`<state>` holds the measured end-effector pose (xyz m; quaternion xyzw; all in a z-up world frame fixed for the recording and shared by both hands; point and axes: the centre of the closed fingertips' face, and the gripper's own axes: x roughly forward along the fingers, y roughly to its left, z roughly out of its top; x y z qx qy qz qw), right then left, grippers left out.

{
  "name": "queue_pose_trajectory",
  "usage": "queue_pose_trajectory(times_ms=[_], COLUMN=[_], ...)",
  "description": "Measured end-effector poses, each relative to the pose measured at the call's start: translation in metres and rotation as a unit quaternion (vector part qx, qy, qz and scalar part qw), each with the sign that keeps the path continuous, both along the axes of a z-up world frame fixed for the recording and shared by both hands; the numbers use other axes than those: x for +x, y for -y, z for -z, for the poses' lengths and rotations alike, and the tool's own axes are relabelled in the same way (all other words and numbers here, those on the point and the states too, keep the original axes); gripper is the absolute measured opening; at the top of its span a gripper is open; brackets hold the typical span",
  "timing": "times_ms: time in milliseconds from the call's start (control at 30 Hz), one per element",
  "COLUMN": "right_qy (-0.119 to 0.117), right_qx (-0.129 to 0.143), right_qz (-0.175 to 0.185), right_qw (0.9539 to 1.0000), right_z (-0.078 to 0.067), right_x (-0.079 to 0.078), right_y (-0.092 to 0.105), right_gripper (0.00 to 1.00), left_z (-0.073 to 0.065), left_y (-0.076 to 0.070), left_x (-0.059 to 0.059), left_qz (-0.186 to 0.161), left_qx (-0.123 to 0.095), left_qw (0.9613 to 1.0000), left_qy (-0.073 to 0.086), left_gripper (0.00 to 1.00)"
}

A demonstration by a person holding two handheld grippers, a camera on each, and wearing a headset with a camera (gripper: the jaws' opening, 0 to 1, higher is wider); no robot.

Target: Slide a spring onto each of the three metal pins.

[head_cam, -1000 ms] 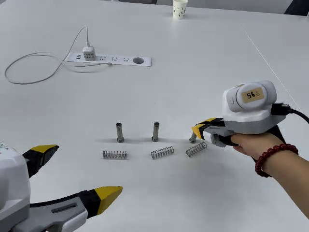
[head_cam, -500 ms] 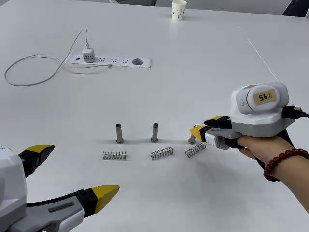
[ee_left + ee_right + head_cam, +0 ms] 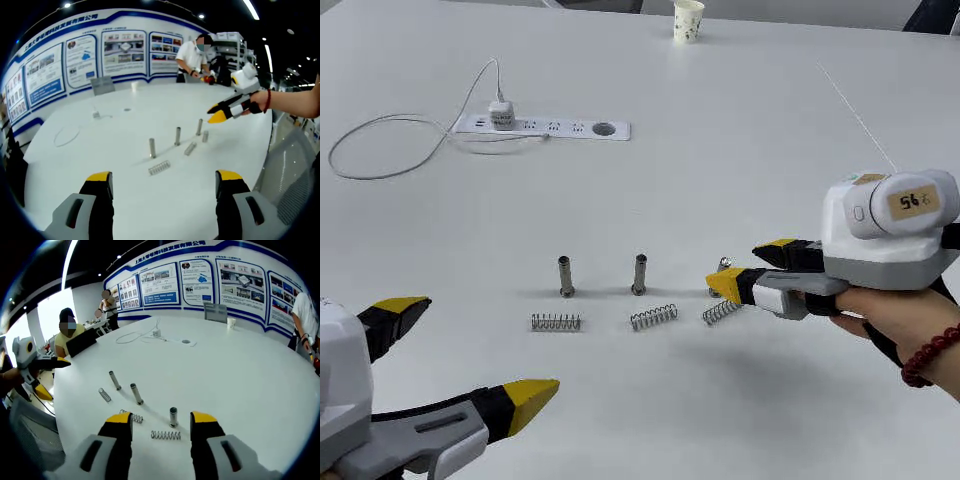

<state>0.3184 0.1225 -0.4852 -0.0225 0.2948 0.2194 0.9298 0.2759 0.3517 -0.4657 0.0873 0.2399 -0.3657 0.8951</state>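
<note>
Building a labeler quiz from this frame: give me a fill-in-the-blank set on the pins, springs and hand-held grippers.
____ metal pins stand upright on the table. Each spring lies on the table, with ____ slid onto a pin. The right hand-held gripper is by the ____ pin in the head view. The left hand-held gripper holds nothing, jaws ____.
Missing: three; none; rightmost; open.

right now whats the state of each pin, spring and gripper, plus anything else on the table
left pin: upright, bare
middle pin: upright, bare
right pin: upright, bare
left spring: lying flat, off its pin
middle spring: lying flat, off its pin
right spring: lying flat, off its pin
left gripper: open, empty
right gripper: open, empty, close to the right pin
charger: plugged into the power strip
paper cup: upright
</note>
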Motion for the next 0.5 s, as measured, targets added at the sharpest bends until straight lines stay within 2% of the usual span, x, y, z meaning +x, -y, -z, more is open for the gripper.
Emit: queue_pose_trajectory(times_ms=[300, 500], right_qy=[0.009, 0.014], right_qx=[0.018, 0.024], right_qz=[-0.018, -0.039], right_qw=[0.9996, 0.9989], right_z=[-0.003, -0.007], right_x=[-0.013, -0.023], right_y=[-0.001, -0.007], right_gripper=[0.62, 0.66], left_z=[0.003, 0.006], left_y=[0.001, 0.004], left_x=[0.001, 0.004], left_qz=[0.006, 0.031], left_qx=[0.004, 0.025], left_qw=[1.0000, 0.9992], left_qy=[-0.002, 0.004], left_gripper=[0.84, 0.81])
